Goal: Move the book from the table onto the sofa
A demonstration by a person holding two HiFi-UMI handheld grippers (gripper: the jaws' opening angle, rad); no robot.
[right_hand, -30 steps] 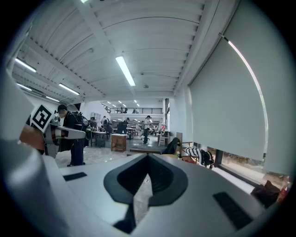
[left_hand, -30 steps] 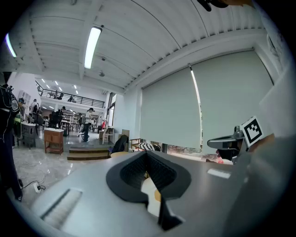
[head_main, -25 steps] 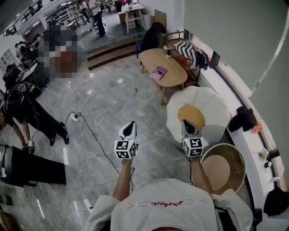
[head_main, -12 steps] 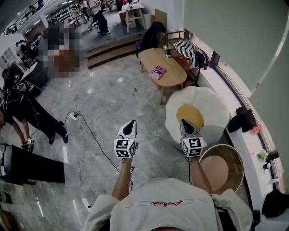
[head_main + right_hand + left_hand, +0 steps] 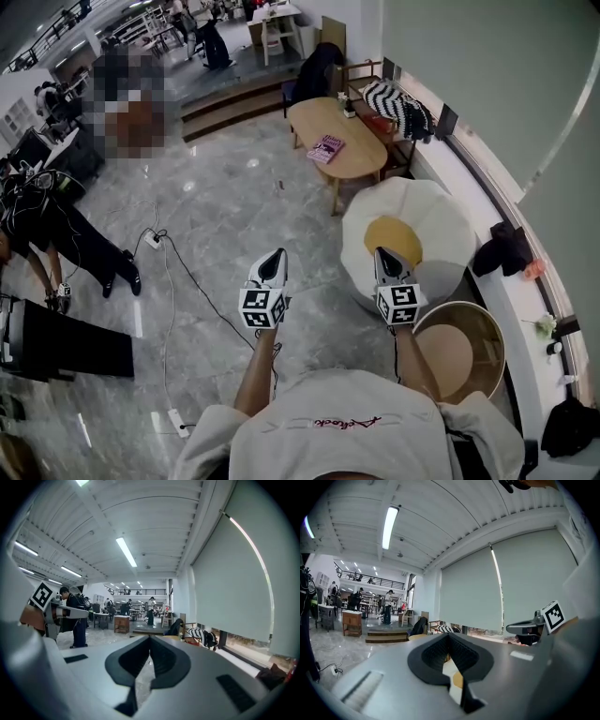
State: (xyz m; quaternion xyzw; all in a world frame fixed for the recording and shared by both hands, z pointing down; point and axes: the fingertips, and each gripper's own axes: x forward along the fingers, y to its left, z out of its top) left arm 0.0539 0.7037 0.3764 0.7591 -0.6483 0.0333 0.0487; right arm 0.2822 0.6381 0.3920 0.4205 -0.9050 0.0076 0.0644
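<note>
The book [image 5: 327, 150] is far ahead of me, lying flat with its pink cover up on the oval wooden surface [image 5: 361, 155], close to the surface's left edge and well apart from both my grippers. In the head view its long axis runs on a slant, from the near left to the far right, roughly along that edge. I cannot tell from here which side the spine is on.

Behind the surface, at its right, stands a seat with a striped cushion [image 5: 398, 108]; I take that for the sofa, though I am not sure. Between me and the surface, to my right, sits a big white cushion shaped like a fried egg [image 5: 441, 225], and a cable [image 5: 187, 272] trails over the stone floor on my left.

My left gripper [image 5: 274, 257] and right gripper [image 5: 384, 255] are both pinched fully together with nothing in them, held out level side by side.

As I see it, the step in hand is the approach. I should pass left of the egg cushion, keep off the cable, and spread one gripper before I arrive. I would come in low across the book's short side and bite near the spine, so the pages do not flop open.
</note>
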